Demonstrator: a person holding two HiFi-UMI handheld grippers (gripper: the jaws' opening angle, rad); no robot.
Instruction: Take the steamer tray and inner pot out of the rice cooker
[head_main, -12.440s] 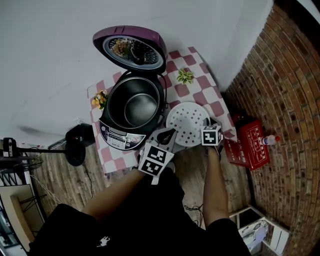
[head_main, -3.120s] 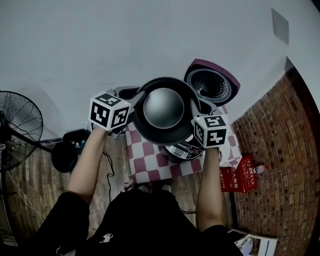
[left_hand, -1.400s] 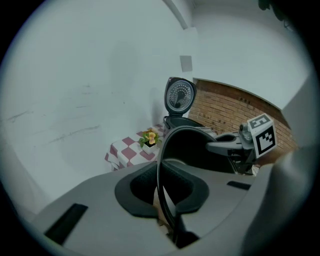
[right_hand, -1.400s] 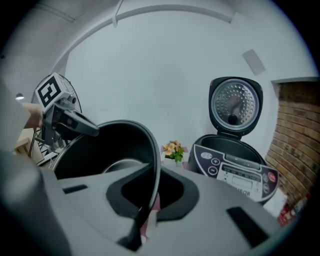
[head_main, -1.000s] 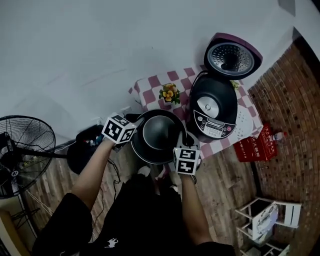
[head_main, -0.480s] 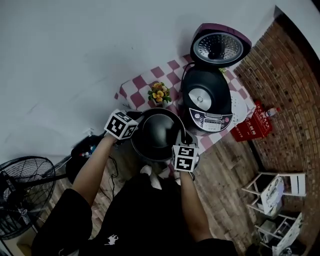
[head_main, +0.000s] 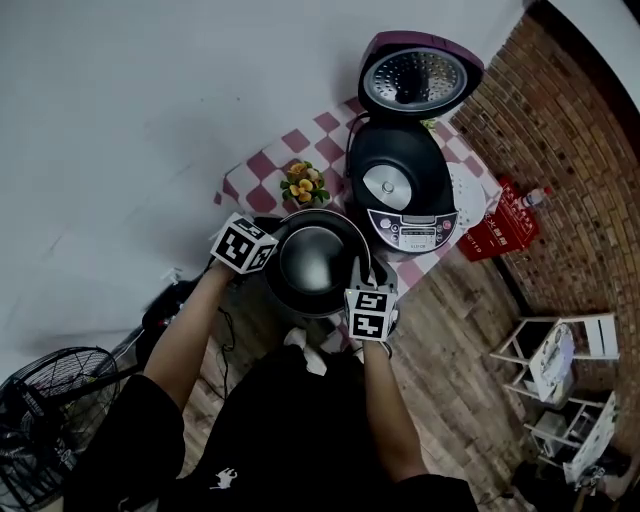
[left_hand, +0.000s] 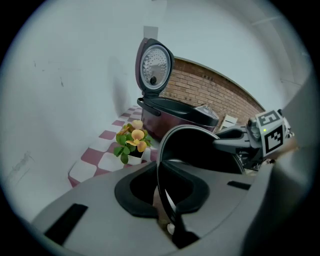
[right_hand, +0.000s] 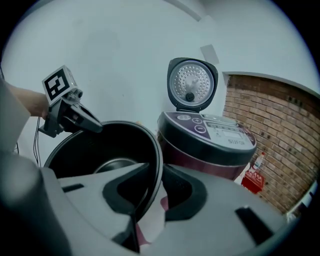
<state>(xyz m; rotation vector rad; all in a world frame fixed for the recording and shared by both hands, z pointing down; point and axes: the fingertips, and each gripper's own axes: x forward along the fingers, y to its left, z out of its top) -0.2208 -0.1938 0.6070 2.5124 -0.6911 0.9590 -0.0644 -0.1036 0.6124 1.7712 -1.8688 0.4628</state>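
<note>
inner pot (head_main: 318, 262) near checkered table (head_main: 262, 172); white wall (head_main: 130, 120), brick wall (head_main: 560, 110)

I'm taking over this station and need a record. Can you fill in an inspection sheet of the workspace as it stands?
Surface: small table under a red-and-white checked cloth.
Job's things: rice cooker, lid open; inner pot out of it, at the table's near edge; steamer tray on the table at the cooker's far side.
Clutter: flower pot beside the cooker.
Grippers: left gripper shut on the inner pot's rim; right gripper jaws have just been opening, rim between them with a gap.
Cables: dark cord on the floor by the left arm.
Surroundings: brick wall, fan, red box, white rack.
</note>
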